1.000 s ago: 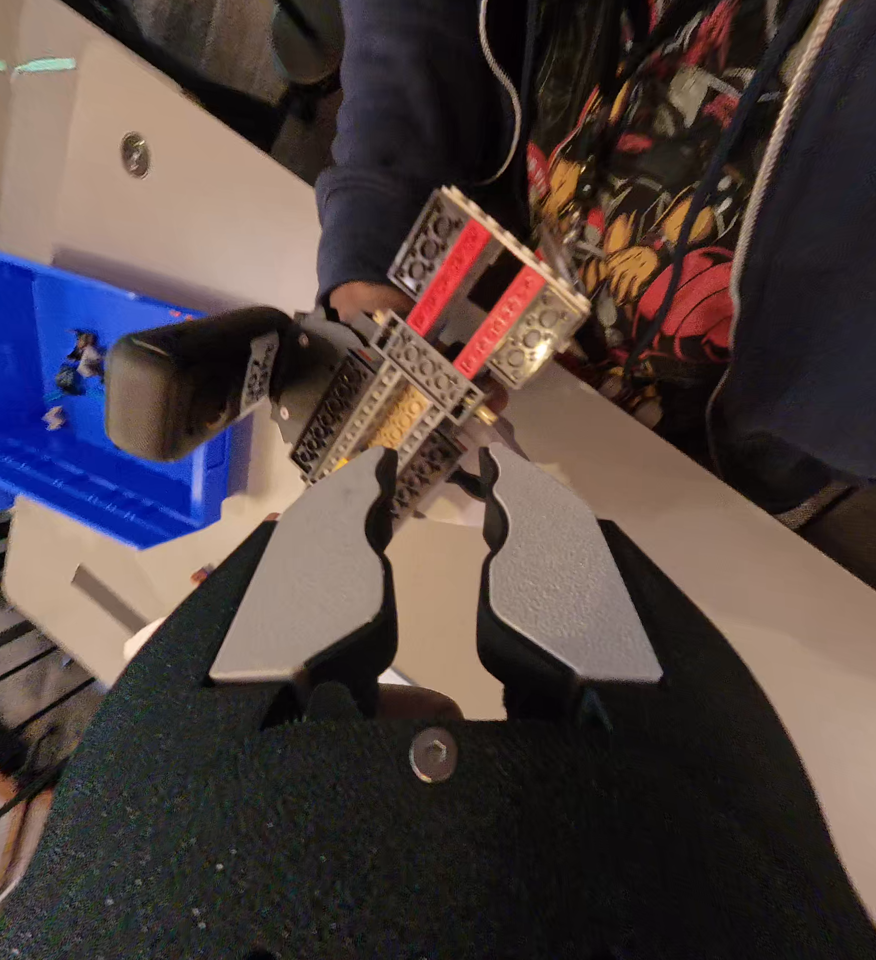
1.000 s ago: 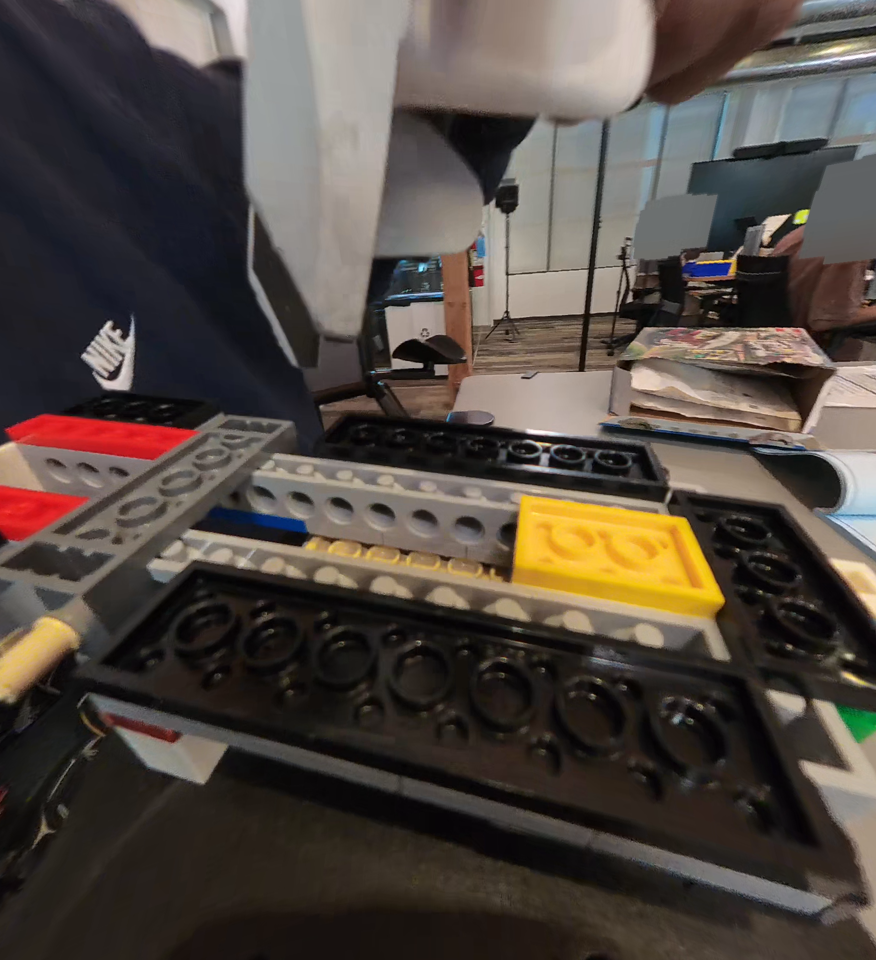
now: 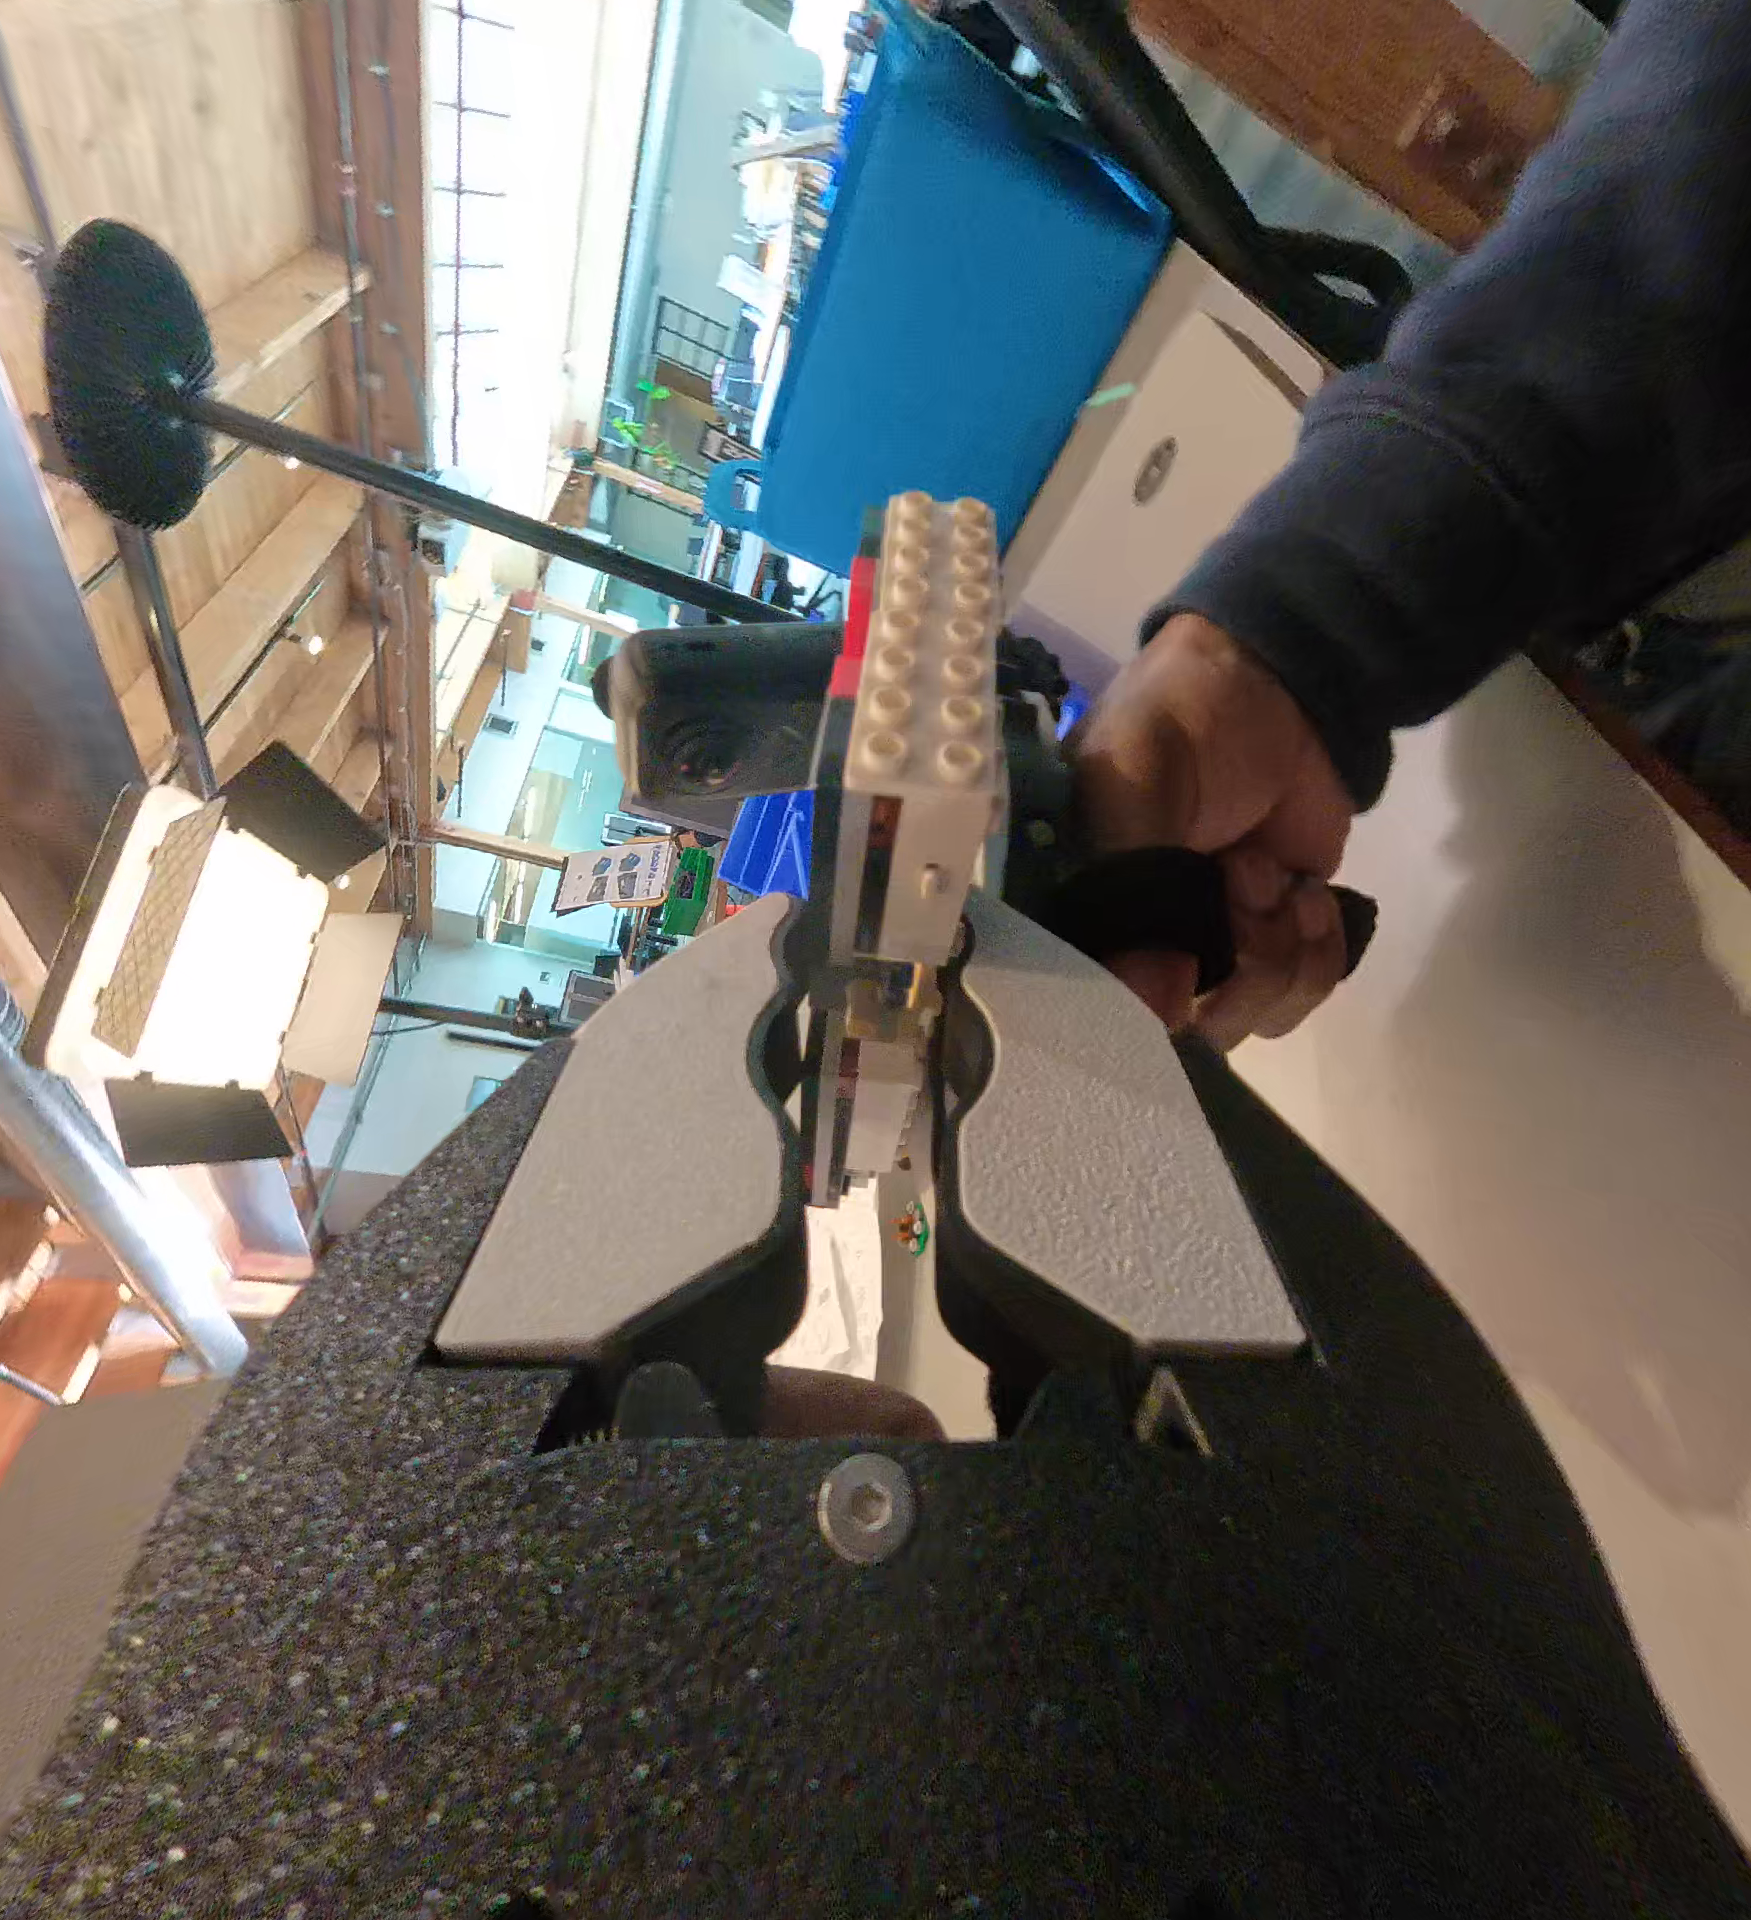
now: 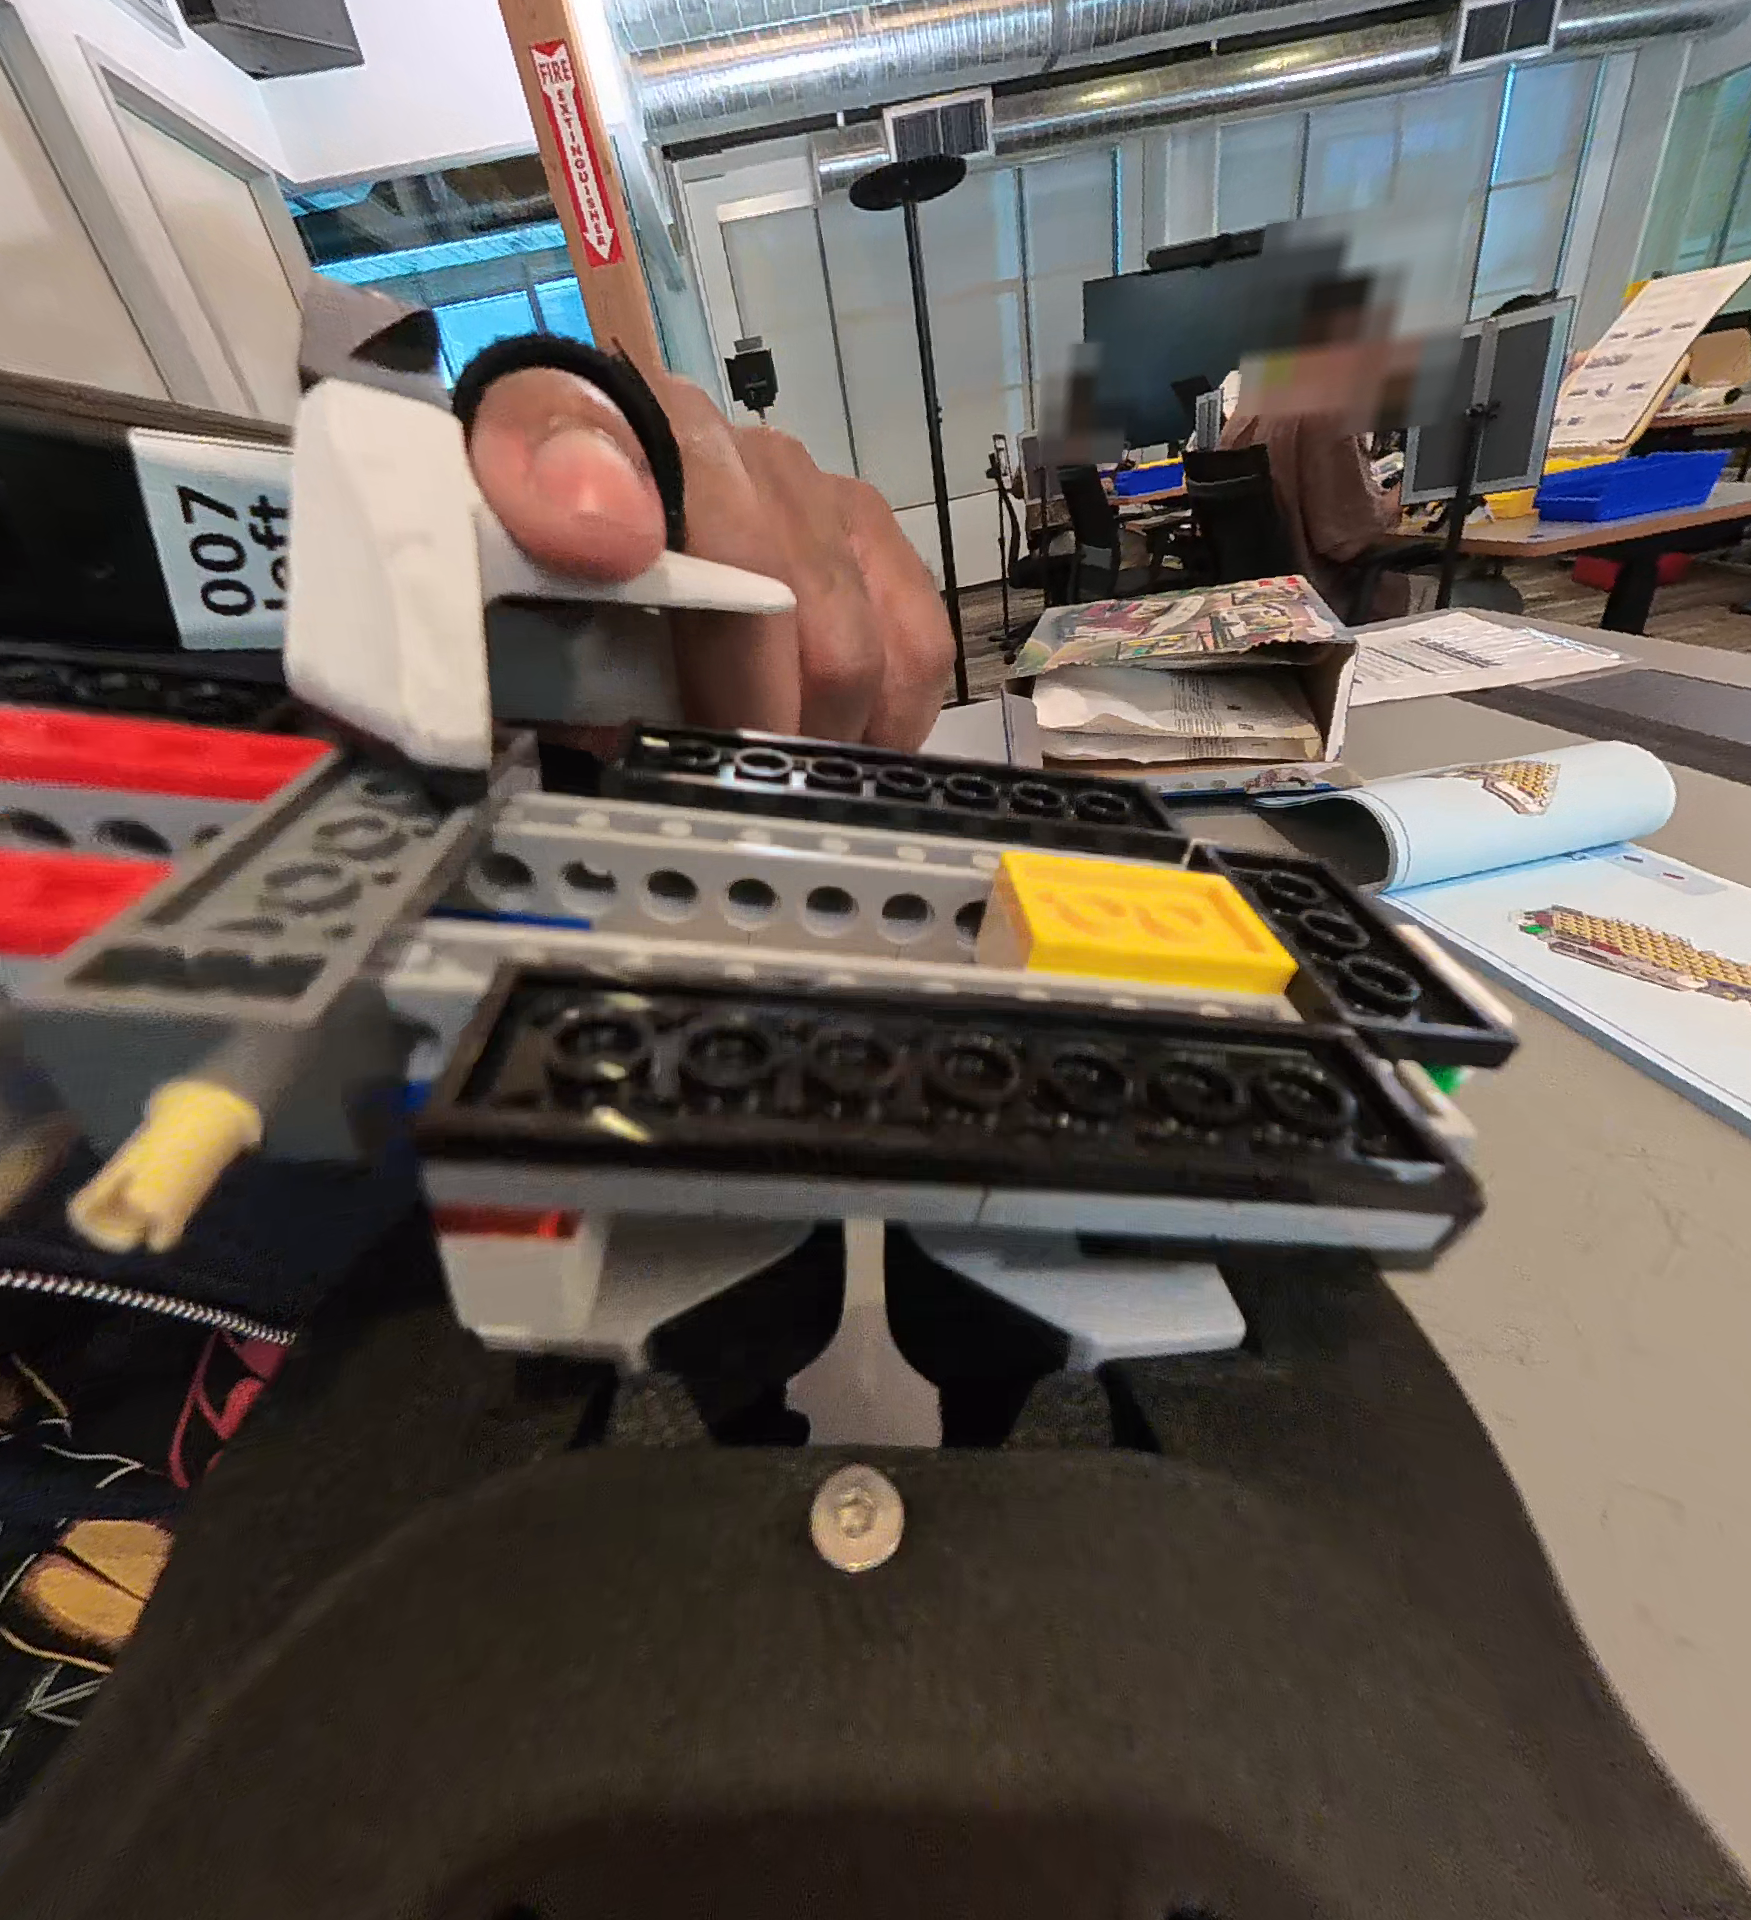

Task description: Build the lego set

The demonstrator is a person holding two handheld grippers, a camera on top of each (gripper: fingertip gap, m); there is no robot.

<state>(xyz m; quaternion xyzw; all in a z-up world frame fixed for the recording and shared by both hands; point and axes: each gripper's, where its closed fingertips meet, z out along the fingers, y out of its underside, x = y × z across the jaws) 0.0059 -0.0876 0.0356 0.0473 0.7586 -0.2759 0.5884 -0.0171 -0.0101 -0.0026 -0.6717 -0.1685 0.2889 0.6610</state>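
A brick model of black, grey and red plates with a yellow brick is held in the air over the table. It lies across my right gripper and hides its fingertips. The finger bases below it stand close together, gripping it. My left gripper is shut on the model's end, seen edge-on between its pads. One left finger presses on the dark grey plate in the right wrist view. The right gripper's body and the hand holding it show behind the model.
An open instruction booklet and an opened box of papers lie on the grey table. A blue bin stands on the table behind the model. A studio light panel is at the left. The person's torso is close by.
The left gripper has rolled, so its view is turned. Its jaws stood open around the model's end; now they are closed on it. The right gripper still holds the model.
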